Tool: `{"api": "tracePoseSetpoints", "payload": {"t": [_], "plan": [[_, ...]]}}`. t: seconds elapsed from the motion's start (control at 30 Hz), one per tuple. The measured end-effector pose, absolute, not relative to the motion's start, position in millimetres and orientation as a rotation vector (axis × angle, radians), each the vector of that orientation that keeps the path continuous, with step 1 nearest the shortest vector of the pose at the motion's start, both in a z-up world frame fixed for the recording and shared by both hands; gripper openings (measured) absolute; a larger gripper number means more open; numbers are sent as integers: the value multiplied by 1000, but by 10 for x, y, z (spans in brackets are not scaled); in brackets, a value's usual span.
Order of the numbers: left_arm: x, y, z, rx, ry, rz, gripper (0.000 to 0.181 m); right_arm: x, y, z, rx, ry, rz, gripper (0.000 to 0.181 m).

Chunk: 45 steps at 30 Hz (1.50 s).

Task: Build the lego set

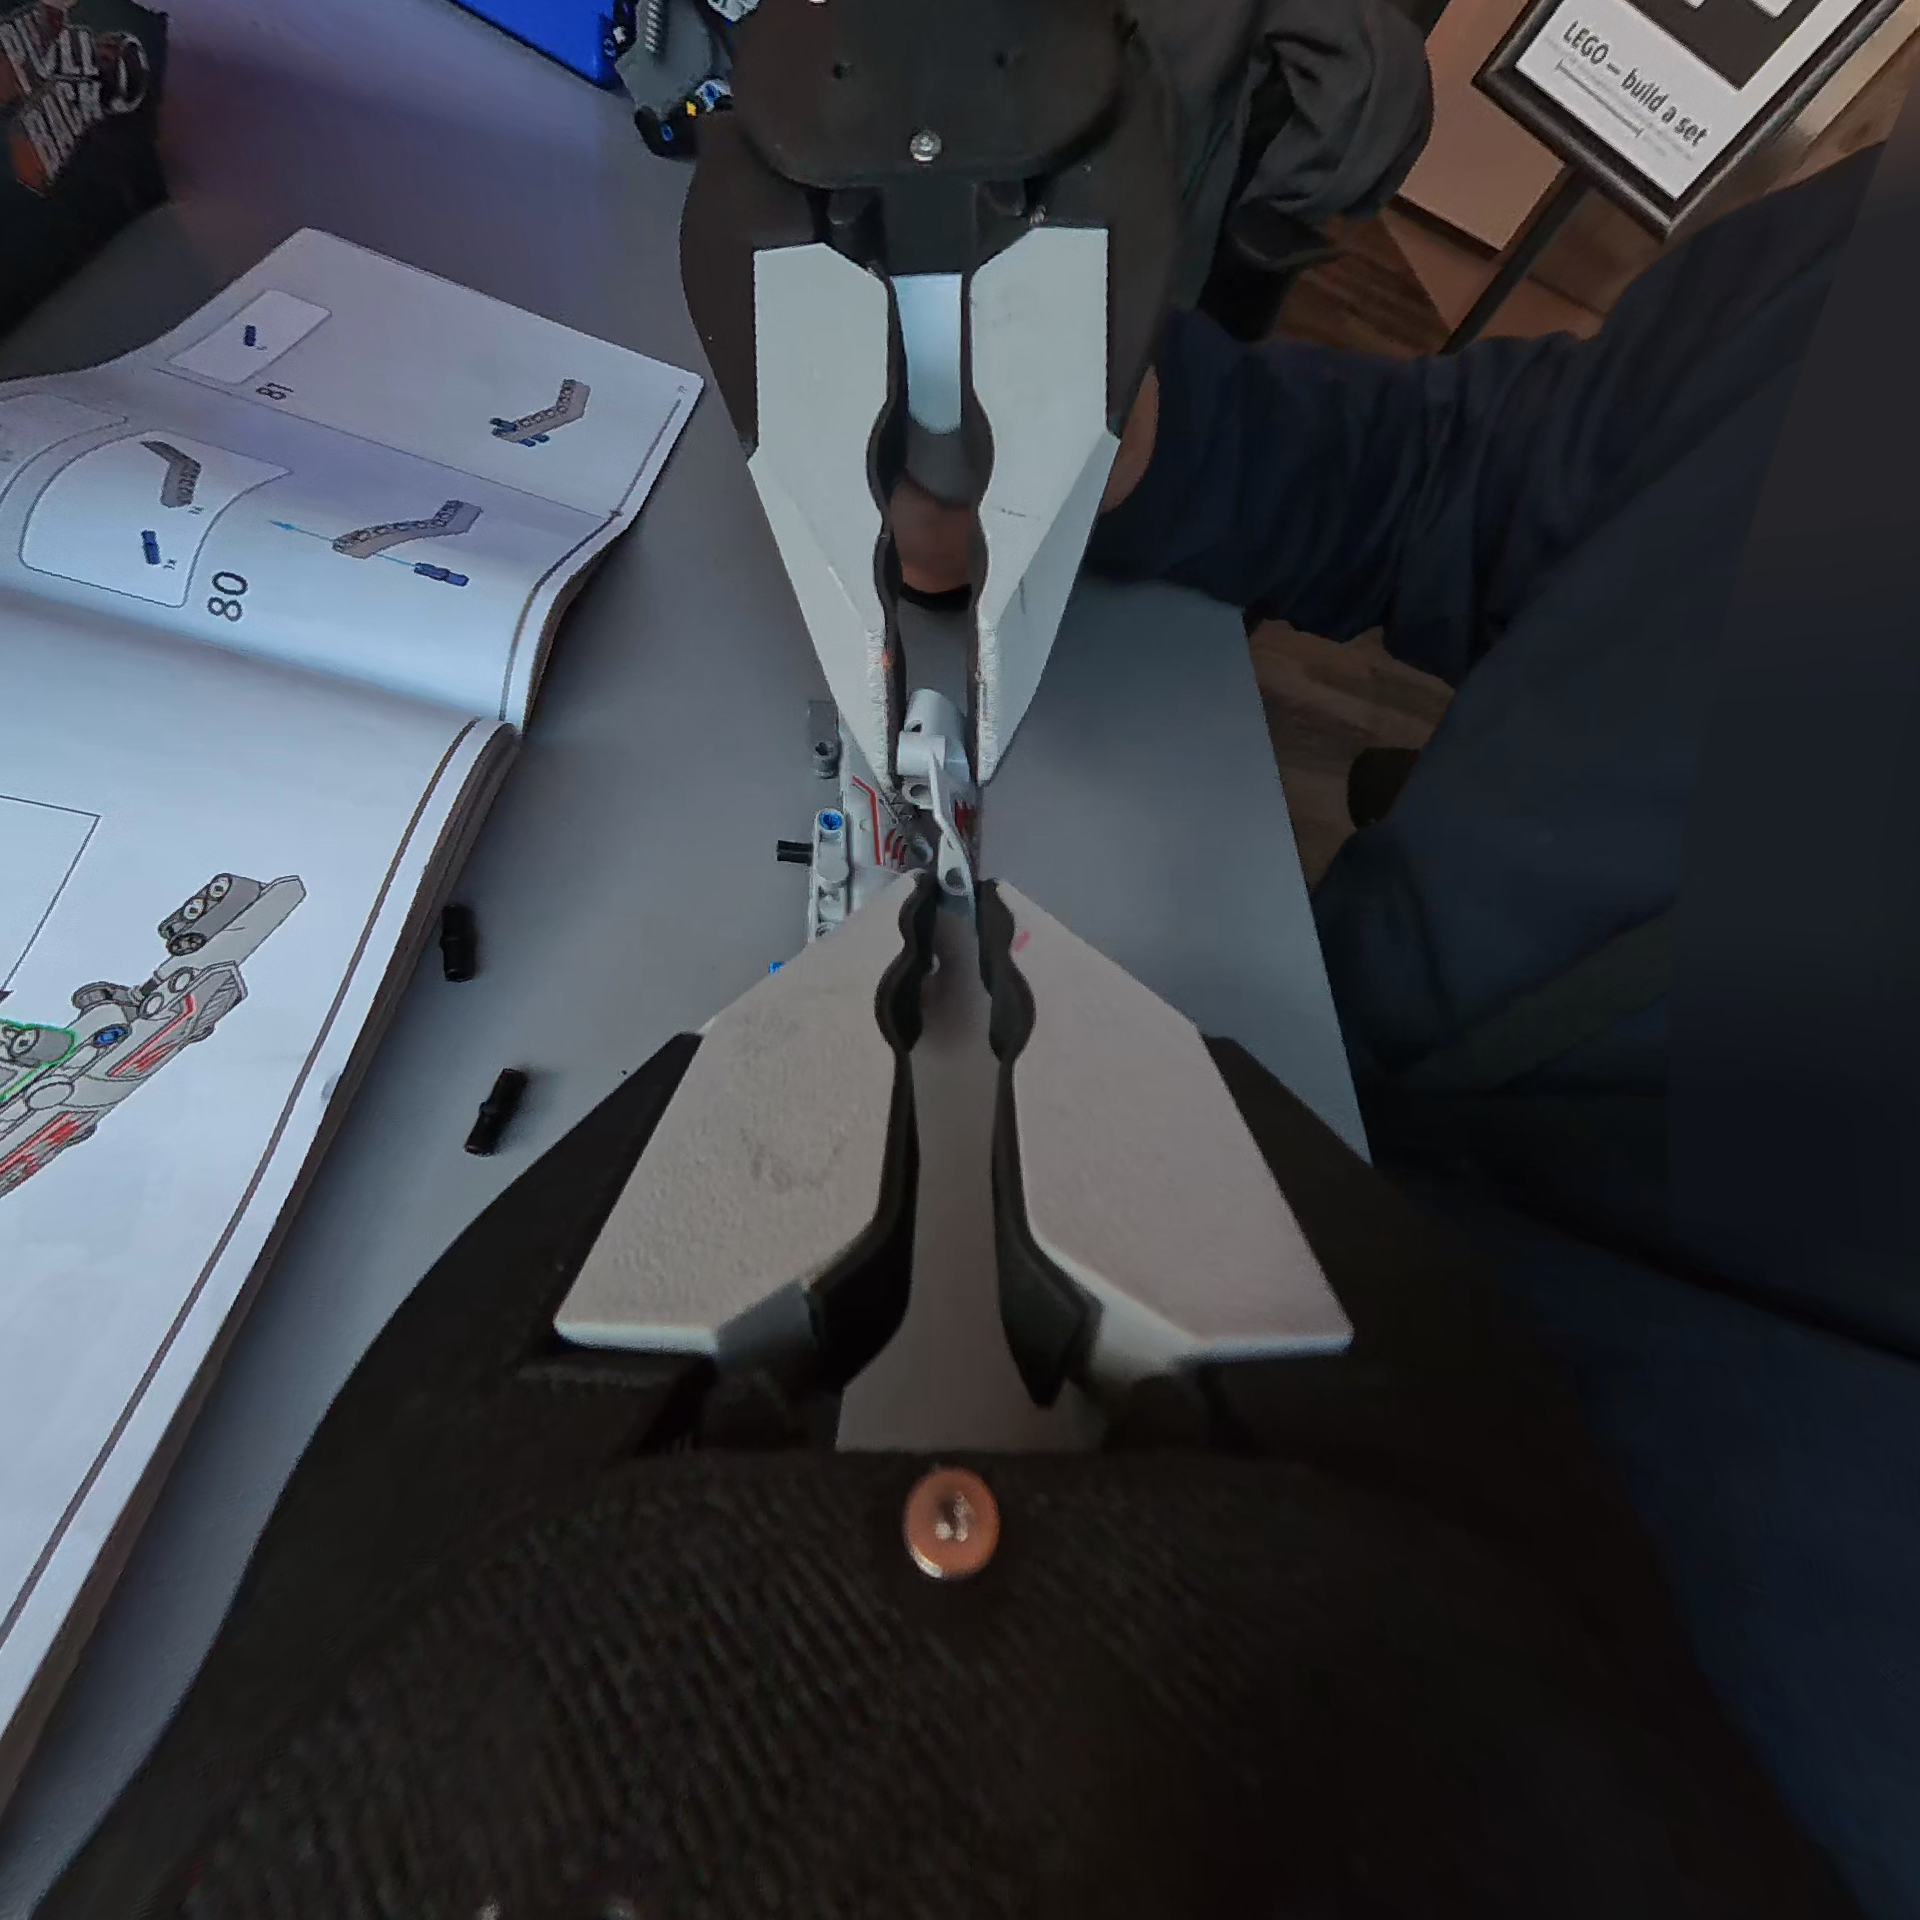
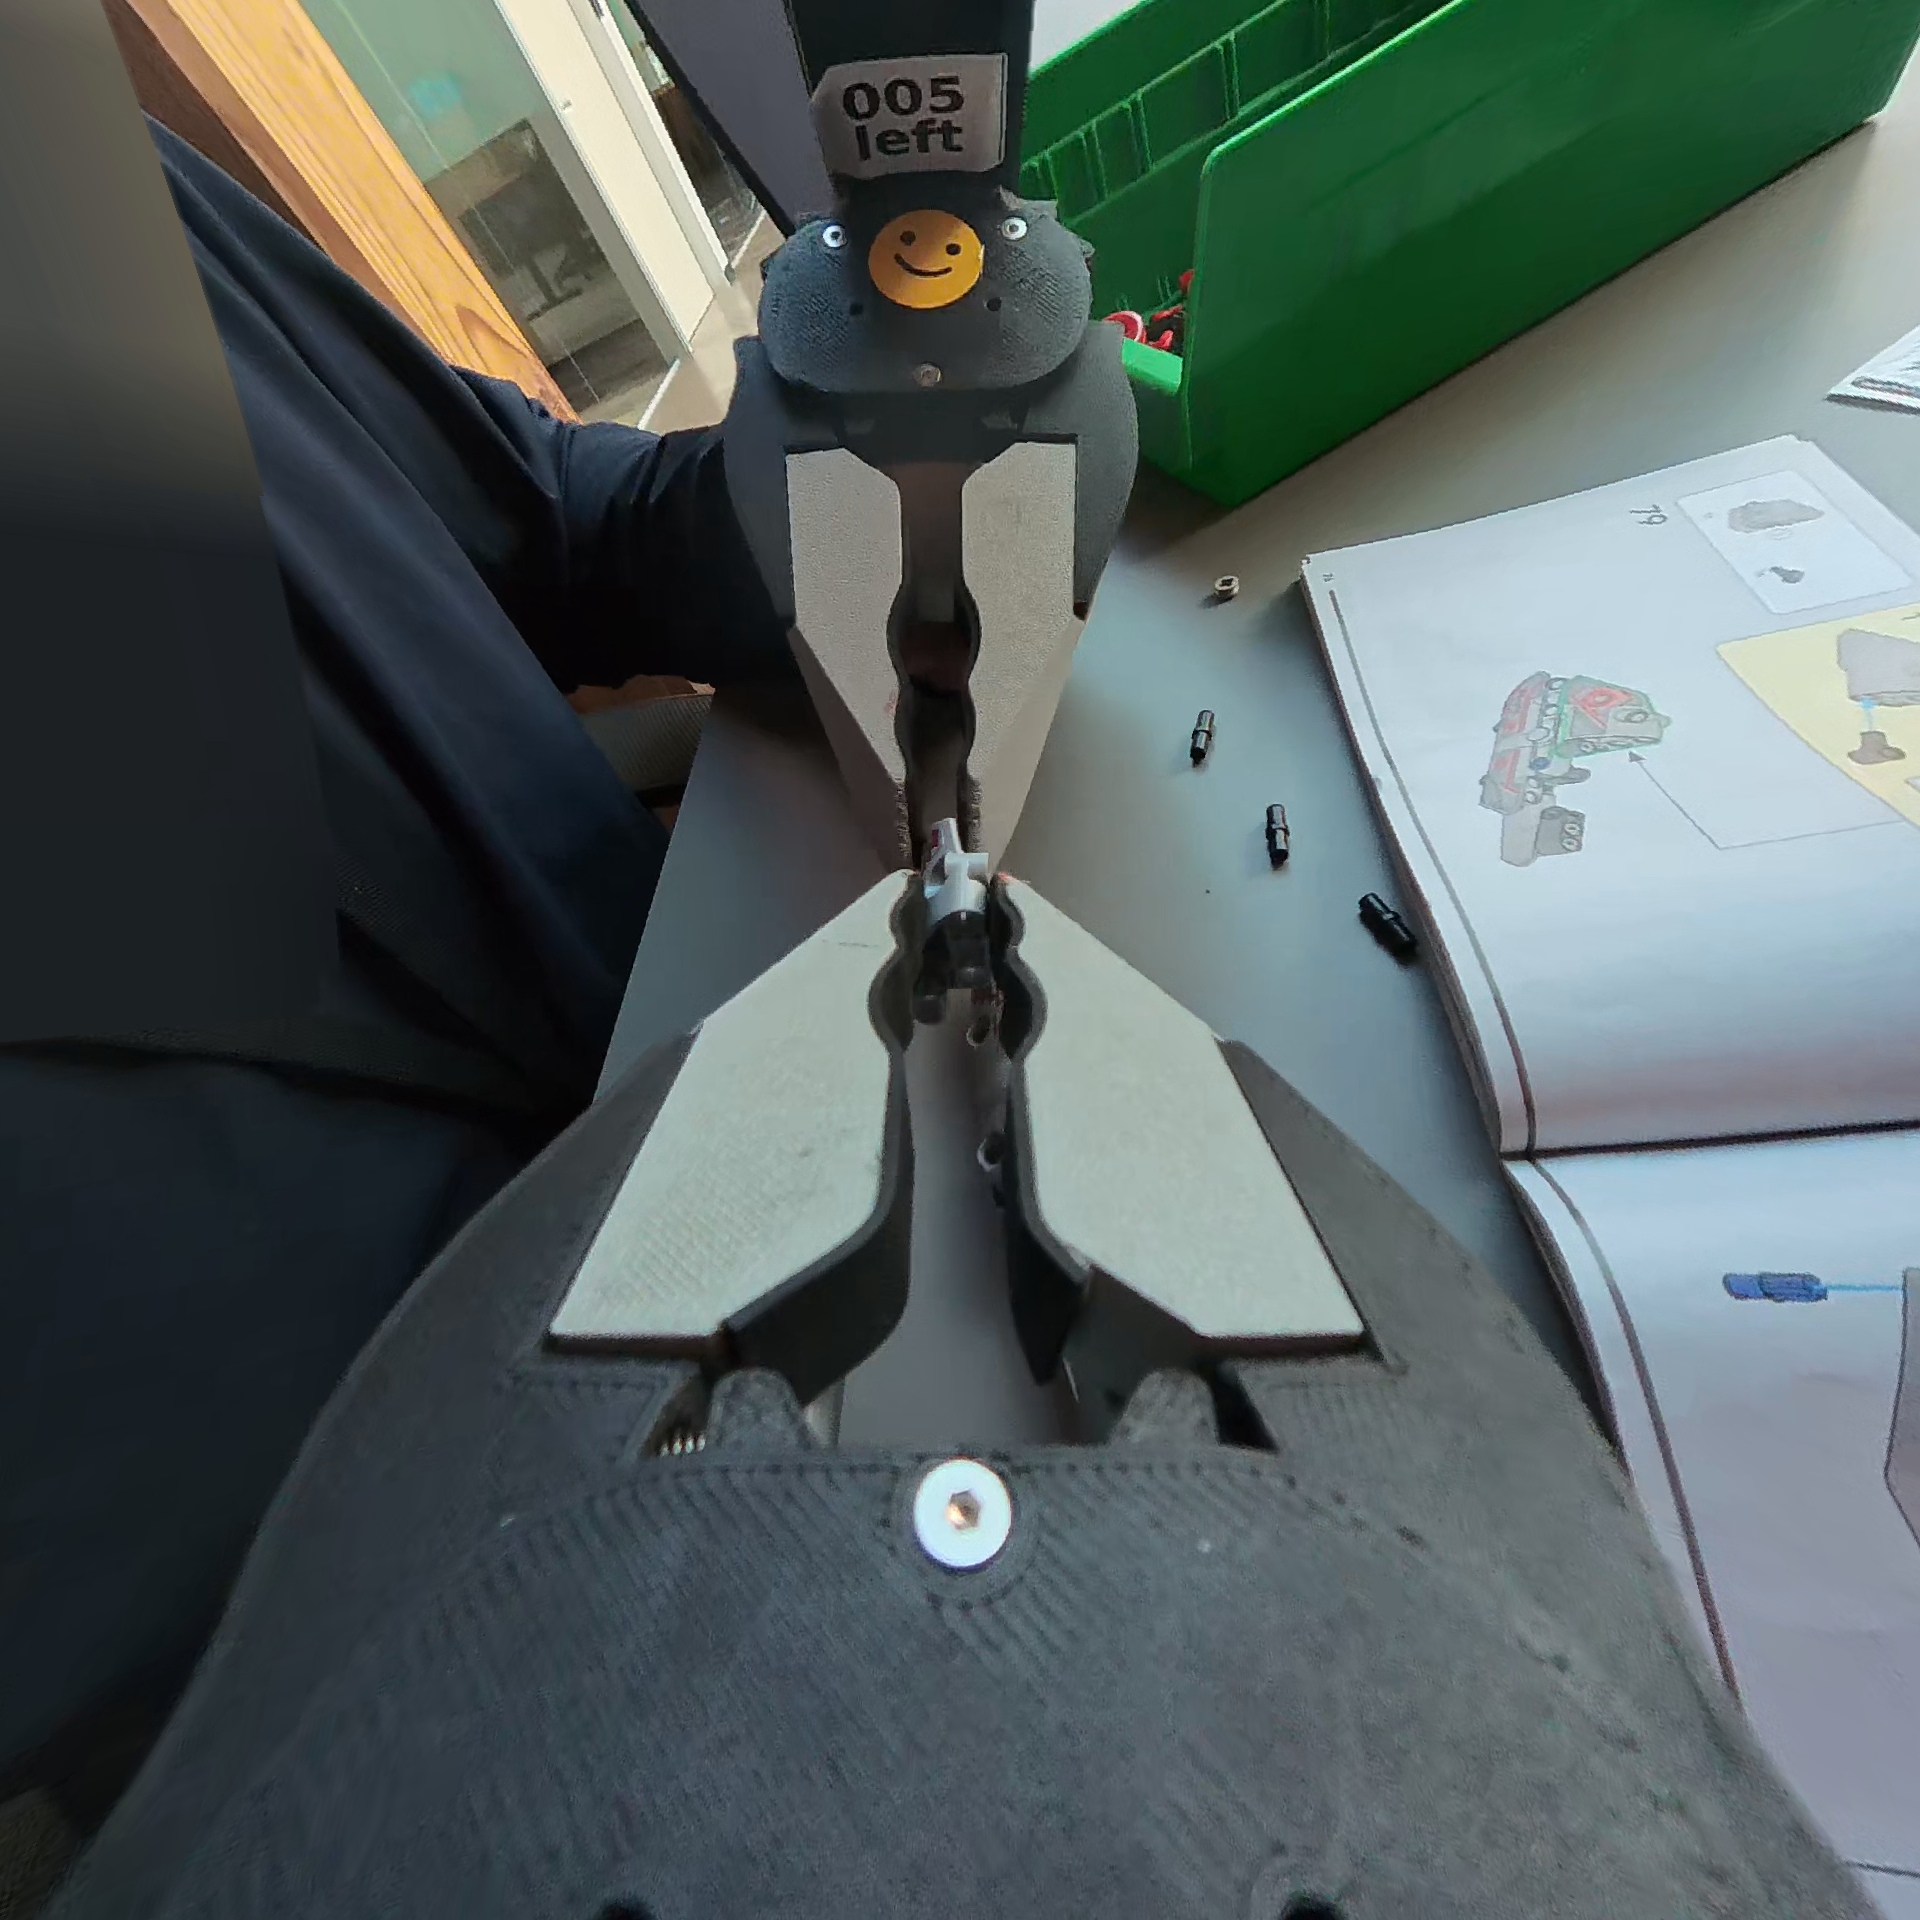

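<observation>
My two grippers meet tip to tip over the grey table's edge. In the left wrist view my left gripper (image 1: 951, 896) is shut on the lower end of a thin light grey lego arm (image 1: 950, 847). My right gripper (image 1: 930, 764) comes in from the top, shut on the pale grey connector (image 1: 925, 740) at the arm's upper end. A grey lego assembly with red stickers (image 1: 857, 847) sits just under and left of them. In the right wrist view my right gripper (image 2: 951, 899) grips the grey and black piece (image 2: 951, 906). The left gripper (image 2: 940, 831) is opposite, touching it.
An open instruction booklet (image 1: 260, 727) (image 2: 1662, 883) lies beside the work spot. Loose black pins (image 1: 457, 940) (image 1: 497, 1112) (image 2: 1276, 831) lie near it. A green parts bin (image 2: 1455, 260) stands behind. The table edge (image 1: 1299, 831) and a person's dark sleeve (image 1: 1455, 468) are close by. Less than 4 cm separates the two grippers' tips.
</observation>
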<state>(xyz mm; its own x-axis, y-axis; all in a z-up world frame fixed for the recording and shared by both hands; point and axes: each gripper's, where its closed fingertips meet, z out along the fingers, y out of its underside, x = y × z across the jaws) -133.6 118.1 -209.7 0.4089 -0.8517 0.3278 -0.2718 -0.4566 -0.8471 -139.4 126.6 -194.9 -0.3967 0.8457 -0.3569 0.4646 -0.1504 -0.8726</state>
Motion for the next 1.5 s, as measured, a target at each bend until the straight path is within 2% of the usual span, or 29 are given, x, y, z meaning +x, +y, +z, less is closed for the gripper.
{"api": "tracePoseSetpoints", "payload": {"t": [0.5,0.57,0.8,1.03,1.3,1.5], "plan": [[-1399,1252,-1980,-1904,844,-1129,5,-1420,1365,-1852,-1514,-1653,1670,8],[-1439,1283,-2002,-1934,793,-1153,5,-1422,1418,-1850,-1538,-1619,1687,13],[-1584,1357,-2029,-2000,537,-1405,5,-1402,1560,-1802,-1562,-1528,1727,13],[-1588,1352,-2009,-1991,516,-1444,4,-1404,1464,-1875,-1477,-1656,1554,25],[-1594,1357,-2006,-1989,506,-1451,4,-1453,1477,-2024,-1334,-1773,1101,21],[-1590,1352,-1994,-1982,505,-1460,4,-1469,1470,-2067,-1278,-1803,981,19]]}}
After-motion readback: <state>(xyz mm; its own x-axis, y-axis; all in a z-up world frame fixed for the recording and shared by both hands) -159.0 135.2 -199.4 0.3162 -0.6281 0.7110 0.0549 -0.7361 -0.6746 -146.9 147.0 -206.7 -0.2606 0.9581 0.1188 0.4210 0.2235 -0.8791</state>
